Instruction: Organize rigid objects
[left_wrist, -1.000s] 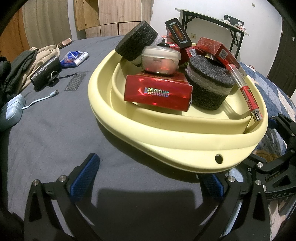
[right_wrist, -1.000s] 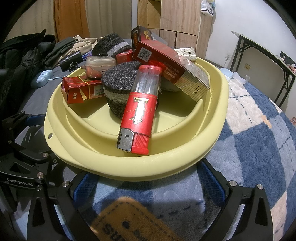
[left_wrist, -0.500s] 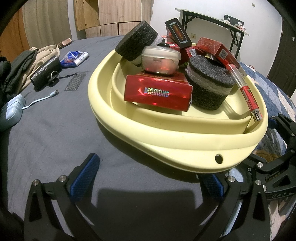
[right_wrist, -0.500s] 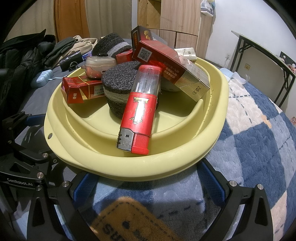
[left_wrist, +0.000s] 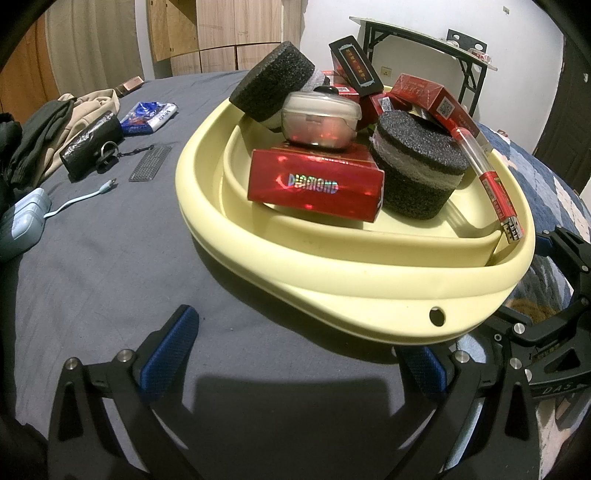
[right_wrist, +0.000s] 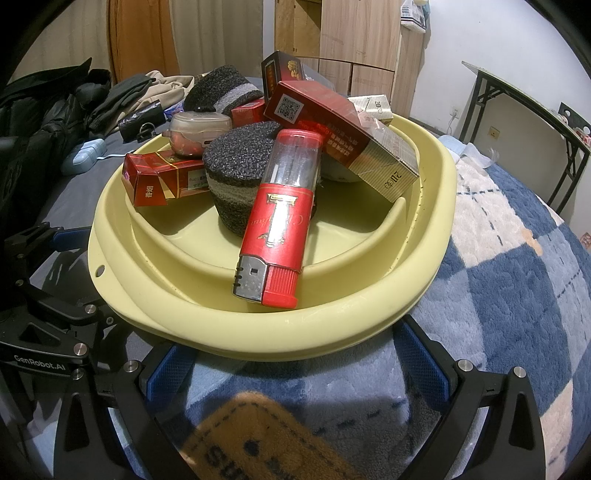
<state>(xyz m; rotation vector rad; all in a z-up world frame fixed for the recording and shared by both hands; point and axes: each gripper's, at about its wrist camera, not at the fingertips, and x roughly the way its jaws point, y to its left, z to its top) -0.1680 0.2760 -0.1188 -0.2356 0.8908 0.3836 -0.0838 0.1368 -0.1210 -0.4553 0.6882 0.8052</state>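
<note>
A pale yellow basin (left_wrist: 354, 291) (right_wrist: 280, 332) sits on the bed, piled with rigid objects: a red DIAMOND box (left_wrist: 314, 186), two dark foam discs (left_wrist: 417, 173) (right_wrist: 236, 173), a translucent lidded case (left_wrist: 319, 120), several red cigarette packs (right_wrist: 332, 129) and a large red lighter (right_wrist: 275, 229) leaning over the inner rim. My left gripper (left_wrist: 295, 354) stands open just in front of the basin's rim. My right gripper (right_wrist: 295, 365) is open too, its fingers low at the basin's near edge. Neither holds anything.
On the grey sheet to the left lie a black pouch (left_wrist: 90, 146), a blue packet (left_wrist: 147, 116), a mesh strip (left_wrist: 149, 168), a cable with a pale blue case (left_wrist: 22, 221) and clothes (right_wrist: 55, 118). A blue checked blanket (right_wrist: 517, 295) covers the right. A folding table (left_wrist: 424, 40) stands behind.
</note>
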